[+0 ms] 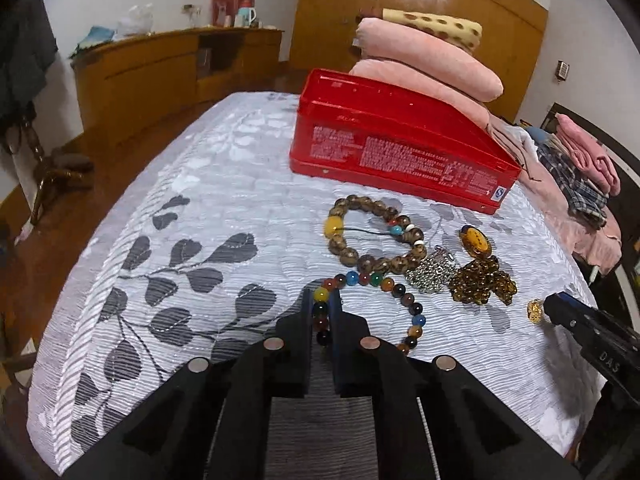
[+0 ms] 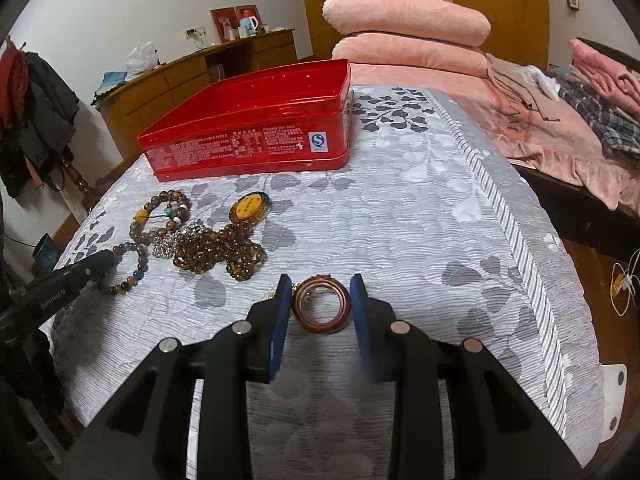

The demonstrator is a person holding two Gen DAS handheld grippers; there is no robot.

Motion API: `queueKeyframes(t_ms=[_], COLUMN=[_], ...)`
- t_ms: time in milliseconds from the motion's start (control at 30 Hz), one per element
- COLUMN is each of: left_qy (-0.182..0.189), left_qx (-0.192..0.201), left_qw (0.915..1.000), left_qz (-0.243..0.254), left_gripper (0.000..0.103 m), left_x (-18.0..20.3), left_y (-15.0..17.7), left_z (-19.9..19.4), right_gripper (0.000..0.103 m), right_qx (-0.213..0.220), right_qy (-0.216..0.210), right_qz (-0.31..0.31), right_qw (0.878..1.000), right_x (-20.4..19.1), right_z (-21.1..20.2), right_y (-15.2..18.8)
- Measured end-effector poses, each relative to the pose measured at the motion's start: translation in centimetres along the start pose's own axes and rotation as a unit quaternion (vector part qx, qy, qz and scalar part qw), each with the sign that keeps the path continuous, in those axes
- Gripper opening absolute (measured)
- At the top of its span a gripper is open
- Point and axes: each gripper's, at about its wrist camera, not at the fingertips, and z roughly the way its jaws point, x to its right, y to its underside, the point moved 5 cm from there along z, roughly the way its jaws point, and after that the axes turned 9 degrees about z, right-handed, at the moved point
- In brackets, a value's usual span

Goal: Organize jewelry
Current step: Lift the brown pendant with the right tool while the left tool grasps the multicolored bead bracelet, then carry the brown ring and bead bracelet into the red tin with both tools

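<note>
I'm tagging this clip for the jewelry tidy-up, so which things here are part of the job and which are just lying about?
Part of the job:
- multicoloured bead bracelet, pinched by the left gripper
- ring, in the right gripper
- brown bead bracelet
- silver chain
- amber necklace
- red tin

Lying about:
- pink pillows
- folded clothes
- kettle

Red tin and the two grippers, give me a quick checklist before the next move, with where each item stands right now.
1. Left gripper shut on the multicoloured bead bracelet: ok.
2. Right gripper shut on the copper ring: ok.
3. Red tin open, lid off: ok.
4. Tin interior free of clutter: cannot tell, its floor is hidden.
5. Multicoloured bead bracelet clear of the silver chain: cannot tell, they lie very close.
6. Bedspread between ring and tin unobstructed: ok.
</note>
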Motion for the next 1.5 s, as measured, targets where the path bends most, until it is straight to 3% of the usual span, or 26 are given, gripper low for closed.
queueKeyframes(t_ms=[33, 100, 167, 567, 700, 767, 900, 1100, 1500], left_qy=[-0.004, 0.002, 0.008, -0.007, 0.003, 0.003, -0.006, 0.019, 0.034], left_qx=[-0.001, -0.001, 0.001, 0.004, -0.002, -0.001, 0.005, 0.016, 0.089], left_qw=[1.0000, 0.9999, 0.9997, 0.9990, 0.9978, 0.9979, 0.9987, 0.9993, 0.9951], left_qz=[0.003, 0.014, 0.024, 0.044, 0.066, 0.064, 0.051, 0.028, 0.028], left_gripper=[0.009, 0.026, 0.035, 0.029, 0.041, 0.037, 0.008, 0.008, 0.008], left_x=[0.1, 0.6, 1.3, 1.7, 2.4, 2.3, 1.5, 1.1, 1.5], left_y=[0.0, 0.0, -0.1, 0.0, -0.1, 0.0, 0.1, 0.0, -4.0], left_z=[0.0, 0.1, 0.2, 0.3, 0.6, 0.5, 0.3, -0.5, -4.1], right_gripper=[0.029, 0.029, 0.029, 0.032, 0.032, 0.029, 0.028, 0.028, 0.028], right_qx=[-0.002, -0.006, -0.007, -0.012, -0.010, -0.008, -0.007, 0.006, 0.046], right_qy=[0.001, 0.004, 0.005, 0.010, 0.016, 0.021, 0.023, 0.016, -0.002], right_qz=[0.000, 0.002, 0.003, 0.006, -0.002, -0.007, -0.004, -0.003, -0.019], right_qw=[1.000, 1.000, 1.000, 1.000, 1.000, 1.000, 1.000, 1.000, 0.999], right_x=[0.0, 0.1, 0.2, 0.8, 0.6, 0.5, 0.6, 0.2, -1.6], right_z=[0.1, 0.4, 0.4, 0.2, 0.3, 0.3, 0.1, -1.0, -2.5], right_y=[0.1, 0.2, 0.2, 0.8, 0.9, 1.0, 0.9, 0.6, -2.9])
